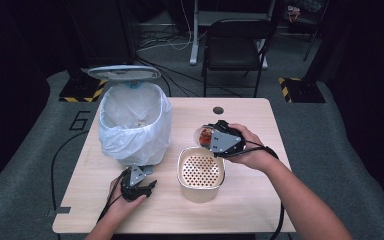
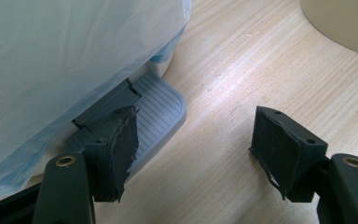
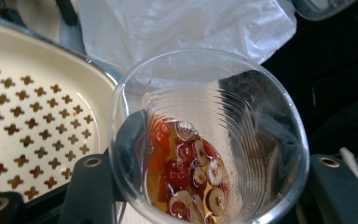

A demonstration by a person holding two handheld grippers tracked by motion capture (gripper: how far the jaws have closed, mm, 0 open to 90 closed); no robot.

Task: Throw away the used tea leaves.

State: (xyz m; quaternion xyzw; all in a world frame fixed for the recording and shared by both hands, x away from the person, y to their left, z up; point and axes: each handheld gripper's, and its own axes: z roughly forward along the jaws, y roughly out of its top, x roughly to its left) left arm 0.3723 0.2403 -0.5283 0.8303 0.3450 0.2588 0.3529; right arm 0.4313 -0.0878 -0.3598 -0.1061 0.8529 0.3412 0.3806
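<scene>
My right gripper (image 1: 216,137) is shut on a clear plastic cup (image 1: 205,135), held just beyond the cream basin (image 1: 200,192). In the right gripper view the cup (image 3: 242,107) lies tilted between the jaws of that gripper (image 3: 205,179), with red fruit pieces (image 3: 182,163) and amber liquid inside. The basin's perforated strainer insert (image 3: 32,126) is to its left. My left gripper (image 1: 142,176) sits at the foot of the bagged bin (image 1: 135,120). It stands open (image 2: 196,144), the left jaw over the bin's grey pedal (image 2: 161,109), the right jaw over bare wood.
The bin's lid (image 1: 124,73) stands raised behind its white liner (image 3: 182,28). A cable hole (image 1: 218,110) marks the table (image 1: 260,200) near its far edge. A black chair (image 1: 235,45) stands beyond the table.
</scene>
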